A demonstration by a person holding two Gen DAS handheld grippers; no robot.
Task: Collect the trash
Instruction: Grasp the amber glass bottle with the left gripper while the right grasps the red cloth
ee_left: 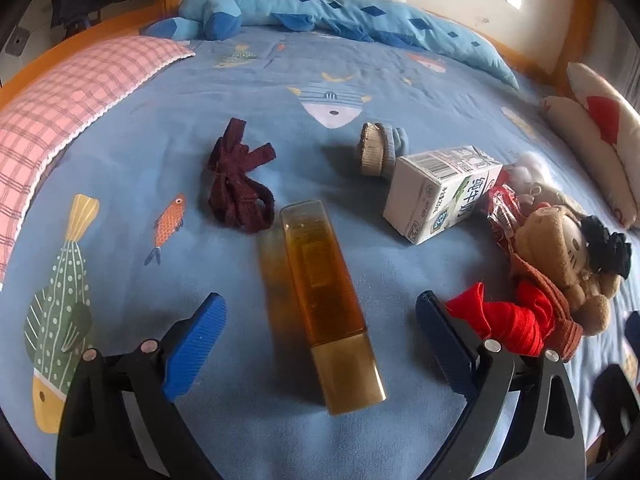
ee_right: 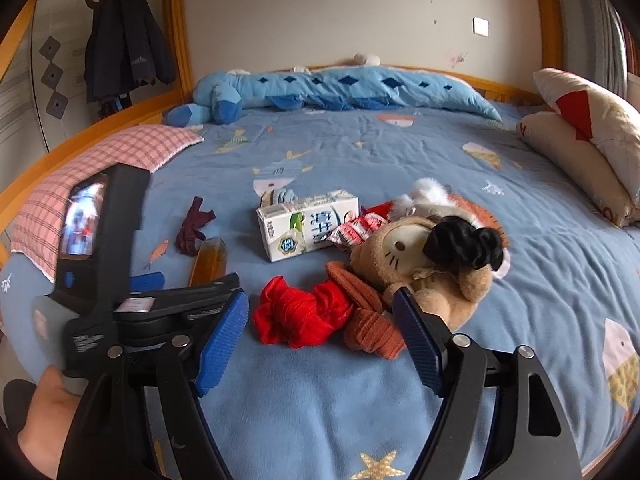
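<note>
Two grippers hover over the bed [ee_left: 360, 60], both spread wide and holding nothing. The left gripper [ee_left: 320, 340] frames the amber bottle [ee_left: 320, 300] at the lower centre of its view — the pick looks about to begin. The milk carton [ee_left: 440, 190] lies right of centre, beside the plush doll [ee_left: 560, 260]. The right gripper [ee_right: 320, 344] faces that doll. Next, I judge, the left must lower and close across the bottle's narrow sides.

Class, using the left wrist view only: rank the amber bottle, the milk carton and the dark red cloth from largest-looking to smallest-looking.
1. amber bottle, though it lies nearest the camera, which inflates it.
2. milk carton.
3. dark red cloth, not far behind the carton in apparent size; true sizes stay unsure.
</note>
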